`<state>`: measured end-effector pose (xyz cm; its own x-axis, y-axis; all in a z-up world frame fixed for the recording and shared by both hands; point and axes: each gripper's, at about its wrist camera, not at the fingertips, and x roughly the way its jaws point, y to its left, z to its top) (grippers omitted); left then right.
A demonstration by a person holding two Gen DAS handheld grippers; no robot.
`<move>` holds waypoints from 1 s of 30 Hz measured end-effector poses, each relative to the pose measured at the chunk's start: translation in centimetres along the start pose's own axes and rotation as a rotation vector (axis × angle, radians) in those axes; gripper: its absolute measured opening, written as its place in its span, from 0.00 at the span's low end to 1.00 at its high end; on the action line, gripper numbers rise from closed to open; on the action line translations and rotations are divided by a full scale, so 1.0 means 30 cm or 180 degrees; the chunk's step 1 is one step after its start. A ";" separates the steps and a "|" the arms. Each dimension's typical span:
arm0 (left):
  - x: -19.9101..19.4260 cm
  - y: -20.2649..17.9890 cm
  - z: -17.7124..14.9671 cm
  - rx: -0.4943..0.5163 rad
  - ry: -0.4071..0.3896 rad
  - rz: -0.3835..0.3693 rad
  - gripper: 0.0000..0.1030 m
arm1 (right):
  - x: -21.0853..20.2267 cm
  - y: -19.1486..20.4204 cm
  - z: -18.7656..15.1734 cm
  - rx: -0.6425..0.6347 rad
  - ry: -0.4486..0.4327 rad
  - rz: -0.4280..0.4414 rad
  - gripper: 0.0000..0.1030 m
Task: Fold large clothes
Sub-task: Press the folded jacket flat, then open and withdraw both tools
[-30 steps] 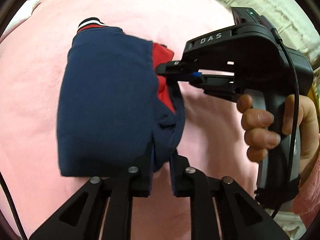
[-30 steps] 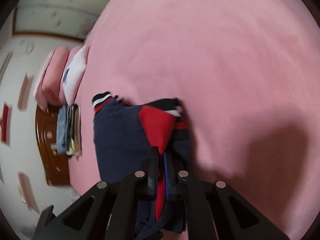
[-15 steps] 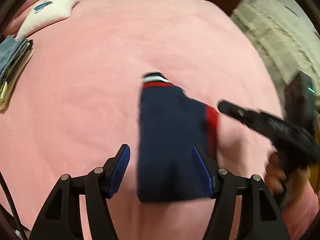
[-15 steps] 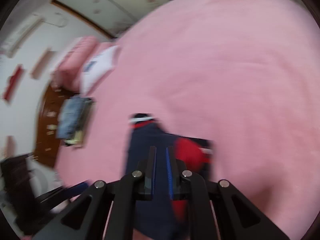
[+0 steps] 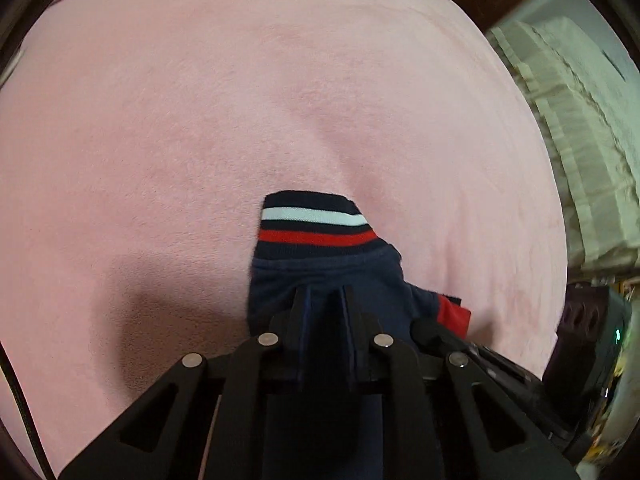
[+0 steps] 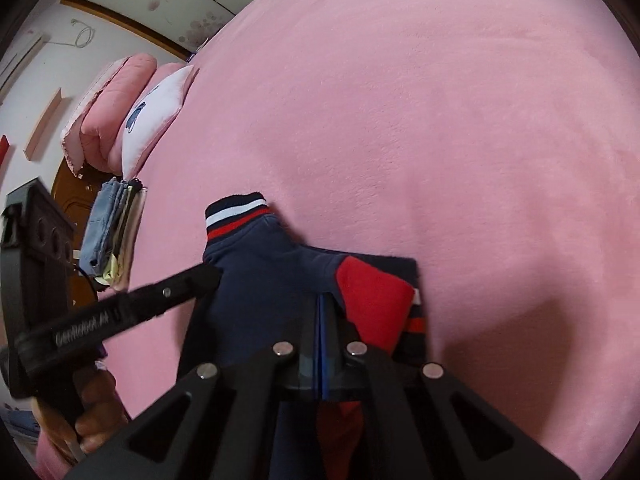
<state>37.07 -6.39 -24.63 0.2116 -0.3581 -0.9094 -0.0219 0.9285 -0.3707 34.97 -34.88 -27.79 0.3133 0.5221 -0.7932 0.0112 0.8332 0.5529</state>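
A folded navy garment (image 5: 328,268) with a red panel and a white-and-red striped cuff (image 5: 316,220) lies on the pink bed cover (image 5: 200,120). In the left wrist view my left gripper (image 5: 325,294) is nearly shut, its fingers pressed on the navy cloth. In the right wrist view the garment (image 6: 264,280) shows its red panel (image 6: 376,304), and my right gripper (image 6: 322,300) is shut with its tips over the garment's near edge. The left gripper (image 6: 208,276) reaches the garment's left side there.
Pink and white pillows (image 6: 136,120) lie at the bed's head, with a stack of folded clothes (image 6: 112,232) beside them. A wooden headboard (image 6: 76,184) stands behind. A cream ruffled cloth (image 5: 572,140) lies off the bed's right side.
Both grippers let the garment go and lifted away, the left one opening wide. Now both have come back down onto the folded garment, and the left has closed up again.
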 end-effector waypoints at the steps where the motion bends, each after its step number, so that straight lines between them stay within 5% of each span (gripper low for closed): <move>1: -0.017 0.002 -0.012 -0.0012 -0.0004 0.0012 0.13 | -0.003 0.018 -0.002 -0.0088 -0.0019 -0.0105 0.00; 6: -0.116 -0.062 -0.091 0.0268 -0.0044 0.0421 0.13 | -0.104 0.137 -0.035 -0.0444 -0.0395 -0.0782 0.01; 11: -0.140 -0.110 -0.259 0.0672 0.0143 0.0481 0.13 | -0.136 0.175 -0.129 -0.0562 0.0053 0.0306 0.05; 14: -0.102 -0.103 -0.341 0.0768 0.0201 0.0671 0.13 | -0.087 0.154 -0.210 -0.0598 0.0351 0.0215 0.02; 21: -0.114 -0.107 -0.387 0.0585 0.0171 0.0874 0.14 | -0.137 0.063 -0.311 -0.0336 0.0515 -0.0058 0.00; 27: -0.187 -0.157 -0.455 0.0529 0.0332 0.1191 0.26 | -0.231 0.108 -0.330 -0.0243 0.0598 -0.0302 0.03; 30: -0.217 -0.174 -0.473 0.0438 0.0422 0.1321 0.48 | -0.283 0.156 -0.330 -0.0287 0.0587 -0.0463 0.06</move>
<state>21.96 -10.31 -19.46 0.0853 0.0459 -0.9953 0.0534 0.9973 0.0506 22.95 -33.62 -20.99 0.1359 0.4130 -0.9005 -0.0437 0.9106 0.4110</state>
